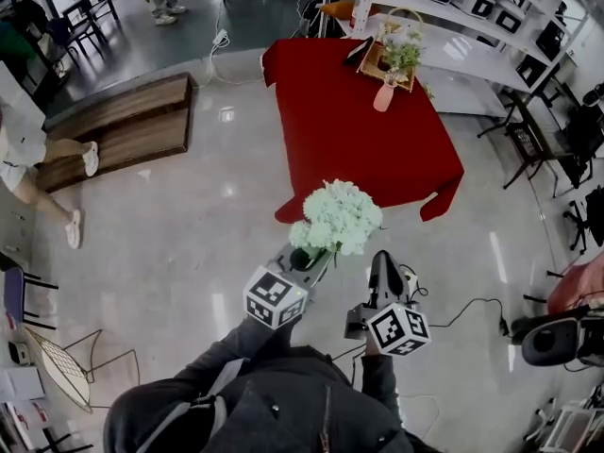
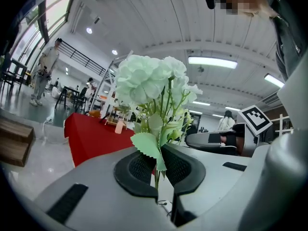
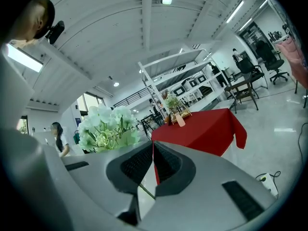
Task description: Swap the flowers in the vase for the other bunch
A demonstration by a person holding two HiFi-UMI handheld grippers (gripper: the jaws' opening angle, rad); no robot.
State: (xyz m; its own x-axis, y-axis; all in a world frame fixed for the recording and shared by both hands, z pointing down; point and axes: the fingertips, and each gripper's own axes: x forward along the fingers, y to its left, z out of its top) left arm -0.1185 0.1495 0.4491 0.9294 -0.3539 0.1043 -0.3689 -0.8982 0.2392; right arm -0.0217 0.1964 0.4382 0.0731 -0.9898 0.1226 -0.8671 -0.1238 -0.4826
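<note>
In the head view my left gripper (image 1: 311,256) is shut on the stems of a bunch of pale green-white flowers (image 1: 338,217), held out over the floor. The left gripper view shows the stems (image 2: 157,174) pinched between the black pads, with the blooms (image 2: 149,81) upright above them. My right gripper (image 1: 384,262) is beside it, shut with nothing between its pads (image 3: 139,165). Further ahead, a pink vase (image 1: 383,95) holding another bunch (image 1: 402,55) stands at the far end of the red-clothed table (image 1: 349,140). The same vase (image 3: 180,120) looks small in the right gripper view.
A basket (image 1: 377,62) sits behind the vase on the table. White shelving (image 1: 472,17) stands beyond it. A wooden bench (image 1: 123,125) lies at the left, and a person (image 1: 38,173) walks near it. Chairs (image 1: 538,149) are at the right. Cables (image 1: 462,310) trail on the floor.
</note>
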